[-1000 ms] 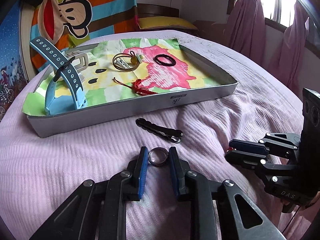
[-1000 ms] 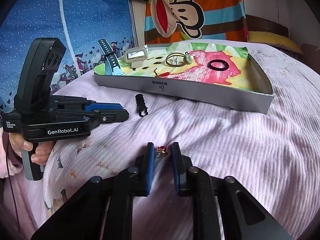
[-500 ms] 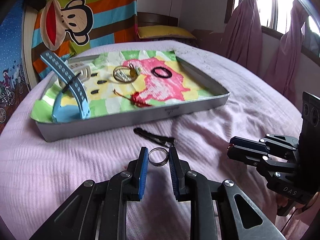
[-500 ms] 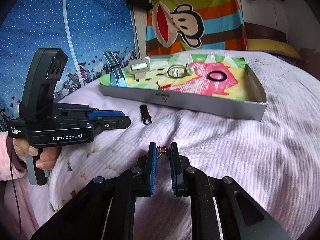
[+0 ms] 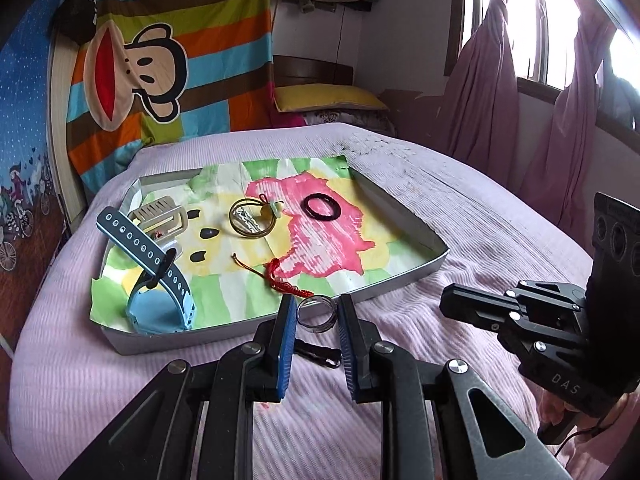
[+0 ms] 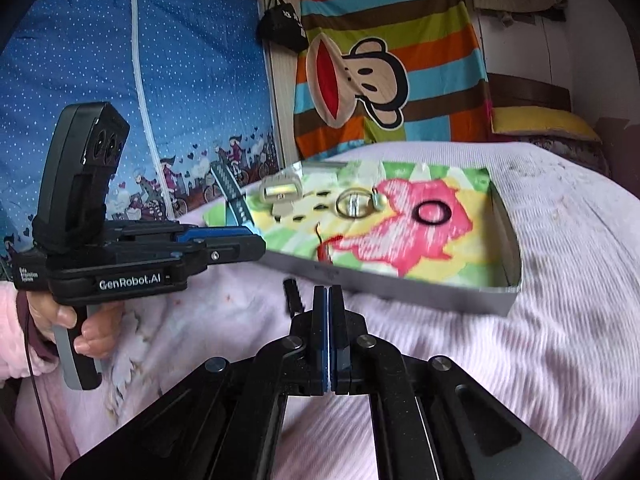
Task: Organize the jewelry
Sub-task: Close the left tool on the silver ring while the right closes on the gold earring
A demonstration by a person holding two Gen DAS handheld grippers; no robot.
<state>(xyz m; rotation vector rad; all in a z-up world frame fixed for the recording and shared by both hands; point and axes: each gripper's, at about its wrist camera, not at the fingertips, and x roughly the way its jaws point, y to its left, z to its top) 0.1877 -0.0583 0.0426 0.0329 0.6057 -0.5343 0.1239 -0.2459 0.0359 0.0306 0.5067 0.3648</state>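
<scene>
My left gripper is shut on a silver ring and holds it above the near wall of the grey tray. The tray is lined with a colourful paper and holds a blue watch, a beige clip, a gold bangle, a black hair tie and a red cord. A black hair clip lies on the bed before the tray. My right gripper is shut, with nothing visible between the pads.
The tray sits on a pink bedspread. A yellow pillow lies at the headboard. A striped monkey blanket hangs behind. Pink curtains hang at the right. The left gripper's body is at the left in the right wrist view.
My left gripper has lifted the silver ring off the bed and carried it toward the tray. My right gripper has closed fully and risen; the small red charm seen between its pads no longer shows.
</scene>
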